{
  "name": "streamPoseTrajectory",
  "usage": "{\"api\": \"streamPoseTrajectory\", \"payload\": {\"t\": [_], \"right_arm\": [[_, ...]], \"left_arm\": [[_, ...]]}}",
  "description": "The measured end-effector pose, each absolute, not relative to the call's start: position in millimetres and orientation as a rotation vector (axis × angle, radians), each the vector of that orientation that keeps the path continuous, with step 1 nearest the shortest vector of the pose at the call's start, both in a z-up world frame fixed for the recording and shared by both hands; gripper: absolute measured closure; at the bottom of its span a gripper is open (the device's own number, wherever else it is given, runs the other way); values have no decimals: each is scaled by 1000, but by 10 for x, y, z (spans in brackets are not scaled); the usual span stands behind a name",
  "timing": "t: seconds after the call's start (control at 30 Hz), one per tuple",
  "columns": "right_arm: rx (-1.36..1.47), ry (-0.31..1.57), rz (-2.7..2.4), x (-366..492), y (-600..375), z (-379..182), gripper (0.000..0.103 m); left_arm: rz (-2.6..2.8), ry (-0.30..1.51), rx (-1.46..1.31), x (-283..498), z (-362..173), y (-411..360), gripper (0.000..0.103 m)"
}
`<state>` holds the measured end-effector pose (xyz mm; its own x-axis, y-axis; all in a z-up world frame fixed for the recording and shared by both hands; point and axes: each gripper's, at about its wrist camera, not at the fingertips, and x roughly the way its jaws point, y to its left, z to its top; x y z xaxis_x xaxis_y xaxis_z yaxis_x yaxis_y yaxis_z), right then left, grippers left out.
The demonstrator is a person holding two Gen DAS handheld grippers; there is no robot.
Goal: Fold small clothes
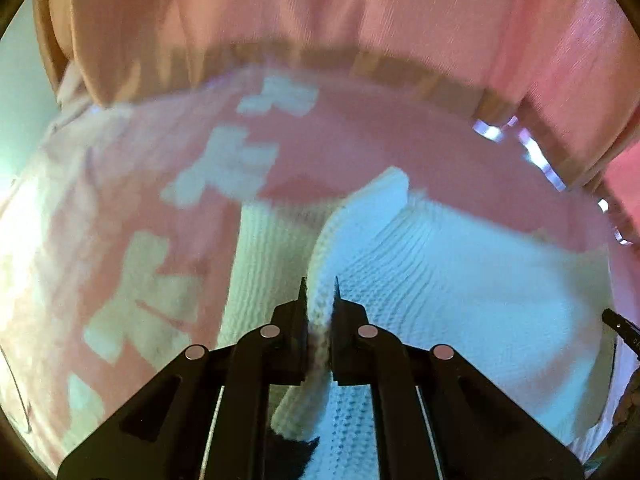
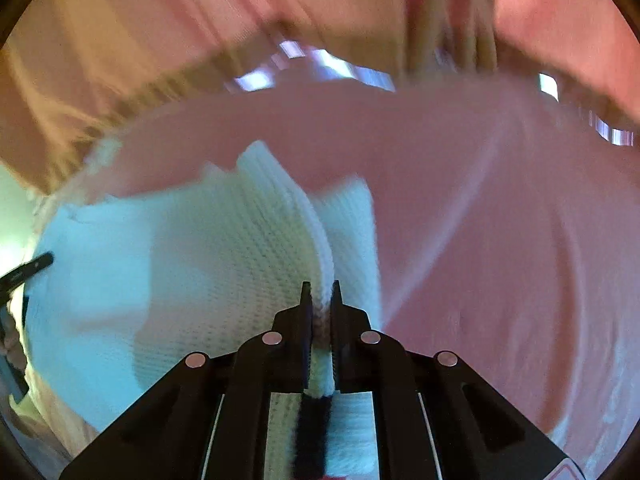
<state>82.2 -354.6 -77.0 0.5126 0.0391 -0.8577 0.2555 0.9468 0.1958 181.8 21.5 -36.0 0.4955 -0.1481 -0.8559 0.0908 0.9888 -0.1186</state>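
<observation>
Left hand-held gripper (image 1: pixel 320 300): you pinch the white knit garment's (image 1: pixel 460 280) ribbed edge.
Right hand-held gripper (image 2: pixel 320 300): you clamp its edge too.

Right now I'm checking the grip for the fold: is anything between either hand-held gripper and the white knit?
Nothing visible. The left hand-held gripper and right hand-held gripper are each shut directly on a ridge of the white knit, over the pink cloth.

Knit garment (image 1: pixel 440 280) lies on bedspread (image 1: pixel 340 152).
</observation>
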Motion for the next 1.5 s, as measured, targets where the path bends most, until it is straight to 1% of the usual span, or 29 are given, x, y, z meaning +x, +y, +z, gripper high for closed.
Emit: {"api": "streamPoseTrajectory", "payload": {"t": [0.03,0.1,0.13,0.23,0.3,0.33,0.37,0.43,0.47,0.53,0.57,0.67,0.73,0.8,0.83,0.87,0.9,0.97,1.03,1.07,1.13,1.17,1.2,1.23,1.33,1.4,1.43,1.47,1.5], "right_arm": [[339,1027,-129,850,-3569,-782,96],[337,984,-140,792,-3556,-578,94],[333,946,-143,740,-3535,-443,91],[312,823,-115,527,-3419,-33,78],[304,797,-43,467,-3238,74,79],[294,817,21,444,-3093,62,81],[281,849,76,456,-2950,13,86],[238,948,196,520,-2615,-175,95],[194,1000,233,580,-2456,-306,97],[82,1100,192,716,-2284,-614,97],[57,1133,170,781,-2278,-744,100],[143,1067,187,760,-2361,-539,99],[136,998,228,714,-2322,-390,99],[71,1053,199,790,-2223,-551,99],[34,1124,161,885,-2196,-732,100],[47,1126,152,901,-2200,-778,101],[75,1107,151,885,-2193,-700,99],[97,1047,209,854,-2122,-464,98],[70,998,260,820,-1970,-350,98],[33,1006,255,828,-1905,-391,98],[-62,1100,201,992,-1757,-684,99],[-51,1102,191,1015,-1723,-735,101],[-25,1090,182,1036,-1728,-713,101],[5,1079,187,1042,-1724,-622,98],[38,1007,245,1074,-1599,-436,98],[-37,1087,214,1246,-1459,-687,98],[-56,1102,213,1345,-1412,-774,100],[-57,1070,205,1366,-1387,-751,100],[-55,1082,192,1430,-1358,-702,100]], "left_arm": [[-142,1074,-81,1839,-441,237,96],[-140,1053,-72,1811,-377,250,96],[-141,1033,-66,1783,-305,240,94],[-177,955,-67,1572,36,174,91],[-257,902,-92,1388,207,91,78],[-298,889,-105,1282,246,37,69],[-329,894,-116,1225,234,-25,68],[-375,959,-90,1207,67,-210,68],[-356,992,-43,1241,-55,-290,67],[-247,1055,66,1372,-334,-359,67],[-209,1067,81,1418,-382,-341,68],[-168,1018,13,1455,-268,-125,69],[-141,966,18,1474,-193,-43,69],[-107,992,50,1555,-268,-23,69],[-90,1026,55,1609,-352,-16,69],[-86,1031,46,1608,-363,-9,69],[-91,1025,40,1568,-333,-11,69],[-157,979,17,1448,-151,-67,69],[-199,938,10,1364,-8,-137,68],[-213,928,11,1352,17,-170,68],[-231,928,16,1342,30,-244,68],[-234,940,11,1365,9,-266,68],[-234,950,3,1377,-8,-284,68],[-232,952,-2,1390,-18,-286,68],[-220,945,-1,1421,-18,-294,68],[-203,928,6,1427,2,-297,68],[-195,921,14,1407,15,-300,68],[-186,914,23,1403,20,-298,68],[-178,907,35,1400,22,-302,68]]}}
